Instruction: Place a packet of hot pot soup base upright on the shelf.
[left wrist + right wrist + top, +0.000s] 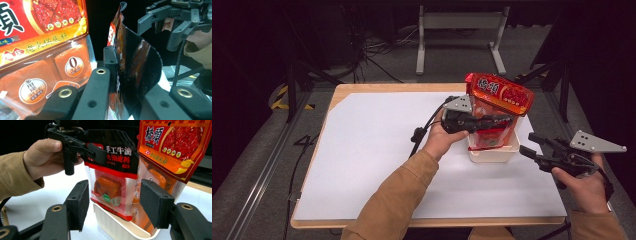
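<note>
A white bin (pixel 492 154) stands on the table's right half. A tall orange-red packet (pixel 499 94) stands in it, with see-through sides that show orange blocks. In front of it is a smaller packet (pixel 112 177) with a black top and a red band, its lower end in the bin (pixel 117 225). My left gripper (pixel 507 120) is shut on this packet's black top edge (pixel 135 65), beside the orange-red packet (pixel 42 50). My right gripper (pixel 528 143) stays open just right of the bin. Its pads (pixel 80 202) stand apart on either side of the small packet without touching it.
A white sheet (pixel 377 150) covers the wooden table, bare to the left and front of the bin. The table's right edge lies close under my right hand. A grey metal stand (pixel 459 22) and cables (pixel 377 55) are on the floor behind.
</note>
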Demonstrator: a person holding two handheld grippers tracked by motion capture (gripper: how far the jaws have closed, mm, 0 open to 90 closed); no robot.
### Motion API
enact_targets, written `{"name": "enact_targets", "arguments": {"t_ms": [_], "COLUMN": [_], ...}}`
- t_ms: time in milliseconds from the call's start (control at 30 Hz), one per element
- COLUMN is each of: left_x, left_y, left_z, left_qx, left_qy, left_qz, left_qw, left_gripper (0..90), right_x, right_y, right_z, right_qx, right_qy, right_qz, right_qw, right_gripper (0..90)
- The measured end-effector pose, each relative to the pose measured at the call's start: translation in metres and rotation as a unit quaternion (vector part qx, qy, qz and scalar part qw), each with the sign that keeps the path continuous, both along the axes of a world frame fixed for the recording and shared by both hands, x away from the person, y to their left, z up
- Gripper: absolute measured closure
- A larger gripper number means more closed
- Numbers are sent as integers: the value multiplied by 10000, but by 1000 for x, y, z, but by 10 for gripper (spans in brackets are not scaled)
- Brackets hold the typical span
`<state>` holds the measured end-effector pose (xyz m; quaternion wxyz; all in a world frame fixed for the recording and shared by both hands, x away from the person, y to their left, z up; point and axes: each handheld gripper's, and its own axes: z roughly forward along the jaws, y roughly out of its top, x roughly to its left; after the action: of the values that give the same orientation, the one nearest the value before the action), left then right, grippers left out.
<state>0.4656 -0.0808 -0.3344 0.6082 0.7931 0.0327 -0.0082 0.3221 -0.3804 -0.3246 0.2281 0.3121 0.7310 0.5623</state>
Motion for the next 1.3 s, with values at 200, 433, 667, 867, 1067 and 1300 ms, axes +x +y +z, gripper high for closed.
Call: {"name": "enact_targets", "arguments": {"t_ms": [200, 433, 667, 867, 1067, 1300], "left_x": [2, 3, 4, 4, 2, 3], "left_y": [-8, -13, -22, -24, -28, -28], "left_z": [-4, -8, -15, -18, -21, -25], "left_qx": [3, 11, 94, 148, 189, 187], "left_qy": [39, 62, 106, 111, 148, 214], "left_qz": [-5, -1, -39, -55, -78, -52], "left_qw": [10000, 10000, 9999, 9998, 9997, 9996], "left_gripper": [899, 898, 898, 896, 894, 869], "right_x": [0, 0, -2, -1, 0, 0], "right_y": [1, 1, 0, 1, 2, 2], "right_z": [0, 0, 1, 0, 0, 0], "right_qx": [2, 31, 40, 41, 21, 29], "right_qy": [8, 13, -11, 16, 20, 29], "right_qz": [25, 26, 31, 46, 62, 63], "right_qw": [10000, 10000, 10000, 10000, 10000, 10000], "right_gripper": [416, 416, 416, 416, 416, 416]}}
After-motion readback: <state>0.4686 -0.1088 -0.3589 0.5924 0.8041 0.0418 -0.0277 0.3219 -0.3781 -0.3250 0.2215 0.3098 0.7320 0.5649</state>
